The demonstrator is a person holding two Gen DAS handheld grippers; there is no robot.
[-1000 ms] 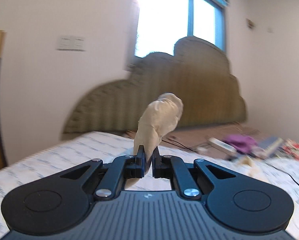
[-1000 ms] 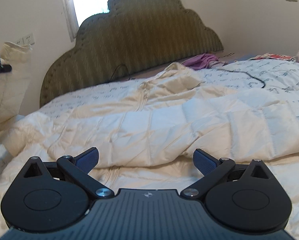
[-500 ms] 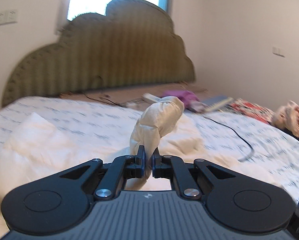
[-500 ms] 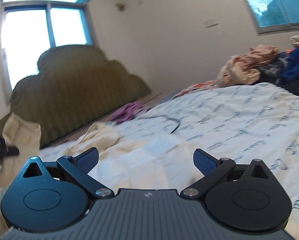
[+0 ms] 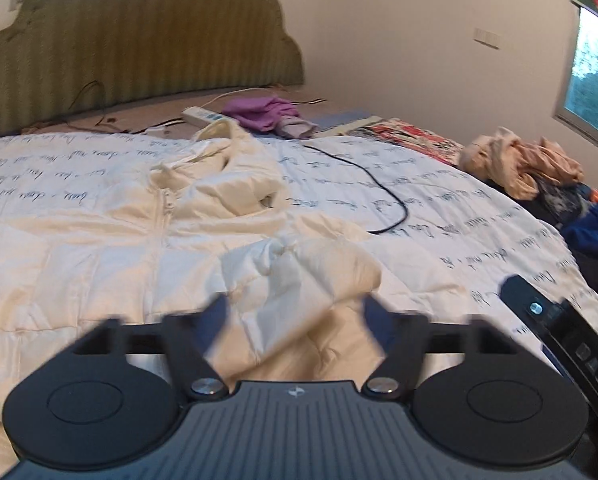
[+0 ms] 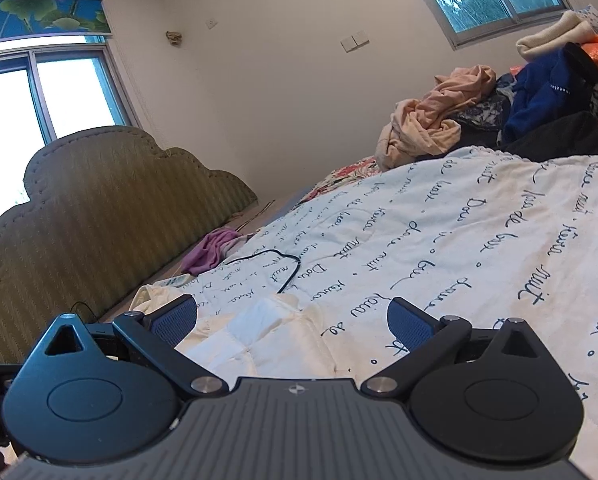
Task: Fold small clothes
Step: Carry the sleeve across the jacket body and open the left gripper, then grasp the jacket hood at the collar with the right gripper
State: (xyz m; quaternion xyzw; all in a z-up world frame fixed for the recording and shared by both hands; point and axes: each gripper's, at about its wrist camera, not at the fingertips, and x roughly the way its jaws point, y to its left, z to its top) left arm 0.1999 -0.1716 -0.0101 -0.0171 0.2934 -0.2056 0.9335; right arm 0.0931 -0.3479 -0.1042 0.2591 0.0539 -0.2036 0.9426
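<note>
A cream quilted puffer jacket (image 5: 111, 240) lies zip-up on the bed, collar toward the headboard. Its sleeve (image 5: 299, 280) is folded across the body and lies loose between the fingers of my left gripper (image 5: 295, 320), which is open and blurred. My right gripper (image 6: 293, 320) is open and empty, low over the jacket's edge (image 6: 259, 340). Part of the right gripper (image 5: 571, 348) shows at the right of the left wrist view.
The bed has a white cover with blue script (image 6: 479, 240). A black cable (image 5: 383, 196) lies on it. A purple garment (image 5: 259, 112) and a power strip (image 5: 201, 116) sit by the green headboard (image 5: 139, 40). A pile of clothes (image 6: 499, 108) is at the far right.
My left gripper has opened and let go of the sleeve, which now lies folded across the jacket. Both grippers have swung to the right.
</note>
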